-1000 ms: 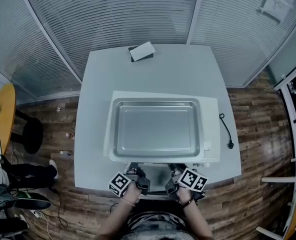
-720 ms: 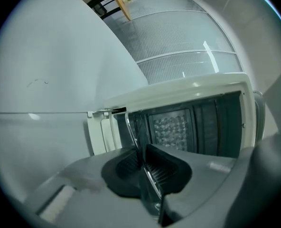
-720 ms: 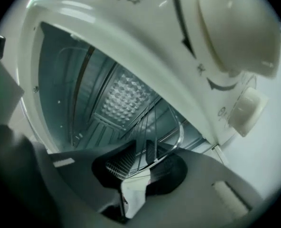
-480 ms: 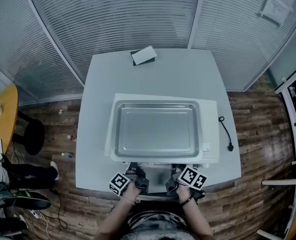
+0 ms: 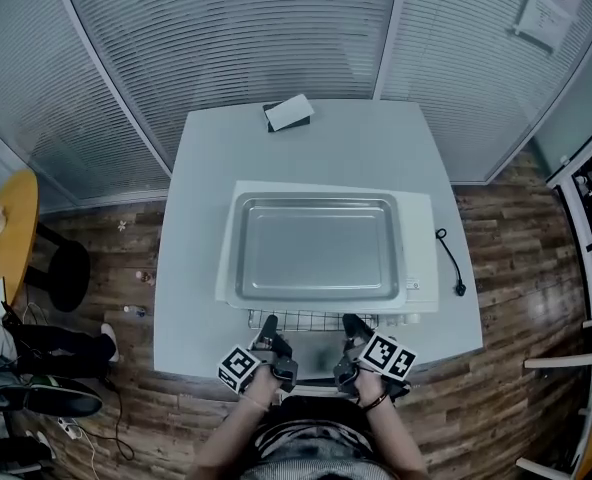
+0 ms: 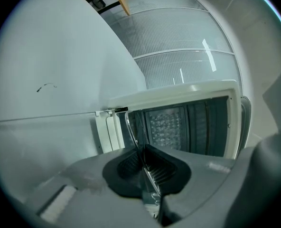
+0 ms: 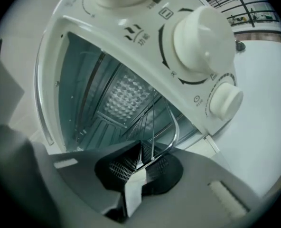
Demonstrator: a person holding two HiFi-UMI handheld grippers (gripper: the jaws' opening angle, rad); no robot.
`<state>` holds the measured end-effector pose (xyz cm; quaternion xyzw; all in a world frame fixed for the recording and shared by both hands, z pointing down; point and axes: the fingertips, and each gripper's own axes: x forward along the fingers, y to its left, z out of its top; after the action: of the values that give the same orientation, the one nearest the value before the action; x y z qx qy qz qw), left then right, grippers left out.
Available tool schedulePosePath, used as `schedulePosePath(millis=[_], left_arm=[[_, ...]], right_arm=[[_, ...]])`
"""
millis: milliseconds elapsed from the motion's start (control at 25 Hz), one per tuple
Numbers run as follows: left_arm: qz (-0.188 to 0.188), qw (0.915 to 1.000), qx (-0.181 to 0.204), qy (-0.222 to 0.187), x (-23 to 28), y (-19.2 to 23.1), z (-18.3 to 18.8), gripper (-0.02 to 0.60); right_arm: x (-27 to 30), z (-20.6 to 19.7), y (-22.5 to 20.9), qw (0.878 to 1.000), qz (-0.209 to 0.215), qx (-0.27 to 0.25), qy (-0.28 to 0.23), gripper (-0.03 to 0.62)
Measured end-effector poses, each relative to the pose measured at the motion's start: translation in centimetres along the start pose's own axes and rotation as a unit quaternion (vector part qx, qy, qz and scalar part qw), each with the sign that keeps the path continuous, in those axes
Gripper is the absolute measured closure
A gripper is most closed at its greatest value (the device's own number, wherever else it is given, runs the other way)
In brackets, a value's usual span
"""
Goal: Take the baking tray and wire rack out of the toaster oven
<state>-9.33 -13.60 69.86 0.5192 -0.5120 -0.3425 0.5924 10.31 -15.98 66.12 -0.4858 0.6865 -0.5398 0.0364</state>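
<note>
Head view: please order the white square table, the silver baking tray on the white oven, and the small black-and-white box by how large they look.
1. white square table
2. silver baking tray
3. small black-and-white box
The gaps are plain; none look alike.

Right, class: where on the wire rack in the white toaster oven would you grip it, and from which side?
Grip the silver wire rack by its thin front rim bar, coming from the open front of the white toaster oven. That bar juts out level; one claw near each end, as the left claw and right claw grip now, should avoid tilting.
</note>
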Motion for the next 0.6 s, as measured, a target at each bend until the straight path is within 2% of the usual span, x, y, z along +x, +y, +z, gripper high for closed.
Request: schedulePosePath(millis=[600], left_arm=[[-0.019,0.9995,0.005,0.026,-4.6,0.1,-1.3,0.572]], right_arm=[[-3.9,-3.0,0.5,1.0,0.006,-0.001,-0.014,0.585]])
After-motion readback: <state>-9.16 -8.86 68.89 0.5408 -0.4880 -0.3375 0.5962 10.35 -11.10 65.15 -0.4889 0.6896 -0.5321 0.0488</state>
